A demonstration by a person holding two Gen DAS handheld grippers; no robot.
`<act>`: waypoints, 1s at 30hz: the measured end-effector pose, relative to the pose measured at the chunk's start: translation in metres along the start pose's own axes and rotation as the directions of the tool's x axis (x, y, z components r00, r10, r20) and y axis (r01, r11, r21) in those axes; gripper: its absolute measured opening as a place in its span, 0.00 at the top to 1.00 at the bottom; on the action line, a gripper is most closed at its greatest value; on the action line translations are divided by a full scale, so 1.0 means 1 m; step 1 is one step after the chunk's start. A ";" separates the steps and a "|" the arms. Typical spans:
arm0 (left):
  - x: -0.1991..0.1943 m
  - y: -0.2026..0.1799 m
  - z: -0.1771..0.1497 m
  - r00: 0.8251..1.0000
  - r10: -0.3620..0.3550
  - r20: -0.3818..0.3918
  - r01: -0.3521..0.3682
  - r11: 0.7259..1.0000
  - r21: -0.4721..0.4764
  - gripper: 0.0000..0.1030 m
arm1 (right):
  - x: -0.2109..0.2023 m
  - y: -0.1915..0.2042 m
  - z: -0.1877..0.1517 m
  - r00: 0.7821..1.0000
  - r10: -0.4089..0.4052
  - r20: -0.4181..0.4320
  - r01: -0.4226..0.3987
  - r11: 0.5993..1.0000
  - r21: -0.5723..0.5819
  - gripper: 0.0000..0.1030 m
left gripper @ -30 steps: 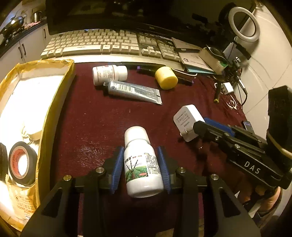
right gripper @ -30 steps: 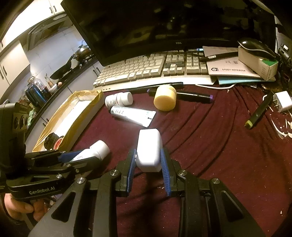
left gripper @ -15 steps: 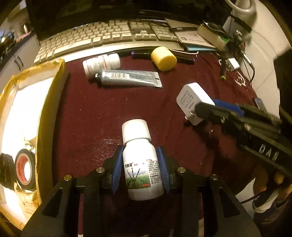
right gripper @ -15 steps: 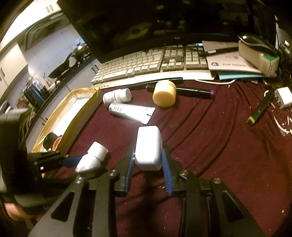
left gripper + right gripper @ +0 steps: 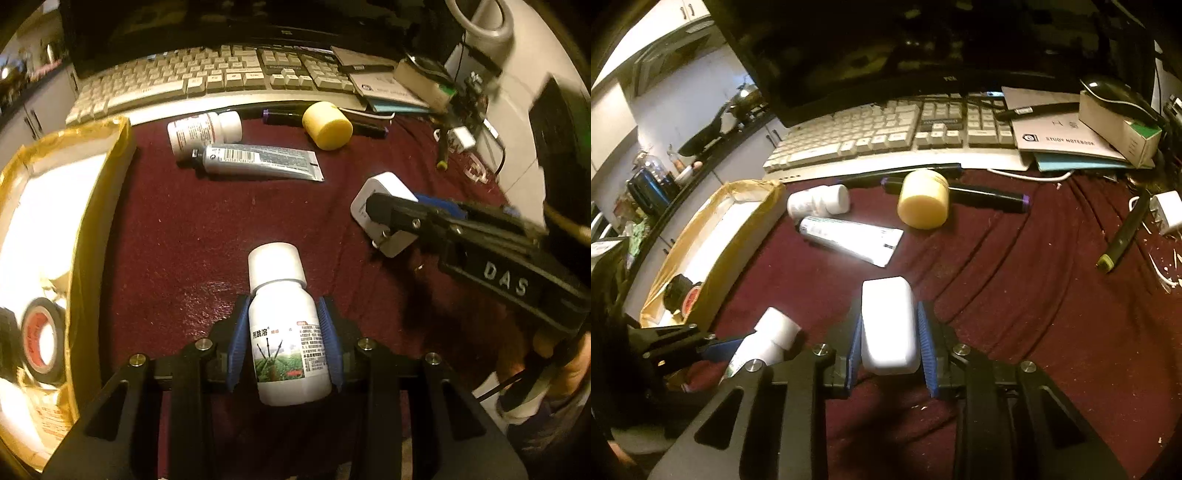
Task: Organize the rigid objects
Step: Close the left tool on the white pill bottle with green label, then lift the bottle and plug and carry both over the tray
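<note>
My left gripper (image 5: pixel 284 343) is shut on a white plastic bottle (image 5: pixel 286 343) with a green field label, cap pointing away, held above the maroon cloth (image 5: pixel 207 236). My right gripper (image 5: pixel 889 343) is shut on a white plug charger (image 5: pixel 888 325); the charger also shows in the left wrist view (image 5: pixel 384 206), to the right of the bottle. The bottle also shows in the right wrist view (image 5: pixel 768 339), at lower left. A yellow-edged cardboard tray (image 5: pixel 88 206) lies at the left, holding a roll of black tape (image 5: pixel 40 339).
On the cloth lie a small white pill bottle (image 5: pixel 203 131), a silver tube (image 5: pixel 258 164), a yellow jar (image 5: pixel 327 125), a black marker (image 5: pixel 986 194) and a green-tipped pen (image 5: pixel 1123 232). Behind are a keyboard (image 5: pixel 207 77), a monitor (image 5: pixel 923 48) and a notebook (image 5: pixel 1067 142).
Both grippers rose from the cloth with their objects held. The view of the desk shifted; the tray and far items now sit lower in both frames.
</note>
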State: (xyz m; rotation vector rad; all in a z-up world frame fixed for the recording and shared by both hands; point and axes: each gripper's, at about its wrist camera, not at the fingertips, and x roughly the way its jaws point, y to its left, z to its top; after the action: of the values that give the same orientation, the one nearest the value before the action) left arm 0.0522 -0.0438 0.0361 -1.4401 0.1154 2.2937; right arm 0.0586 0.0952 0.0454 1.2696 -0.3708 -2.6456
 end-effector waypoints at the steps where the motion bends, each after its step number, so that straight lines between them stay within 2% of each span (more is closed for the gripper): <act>1: -0.001 0.002 0.000 1.000 -0.015 0.001 0.015 1.000 -0.014 0.67 | -0.002 0.000 0.000 1.000 0.006 0.007 -0.006 1.000 0.001 0.76; 11: -0.011 0.001 0.002 0.997 -0.064 0.031 0.065 0.998 -0.026 0.67 | -0.022 0.004 0.005 0.998 0.022 0.064 -0.022 1.000 -0.004 0.76; 20: -0.020 0.005 0.005 0.997 -0.066 0.052 0.067 0.997 -0.031 0.69 | -0.024 0.008 0.004 0.997 0.028 0.066 -0.028 1.000 -0.011 0.76; 30: -0.003 0.002 -0.001 0.999 -0.013 -0.029 0.013 1.000 -0.001 0.69 | -0.022 0.005 0.002 0.998 0.030 0.063 -0.030 1.000 -0.001 0.77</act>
State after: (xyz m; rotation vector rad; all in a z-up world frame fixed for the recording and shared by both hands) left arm 0.0531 -0.0471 0.0375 -1.4707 0.1136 2.2632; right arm 0.0712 0.0965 0.0646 1.1738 -0.3952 -2.6654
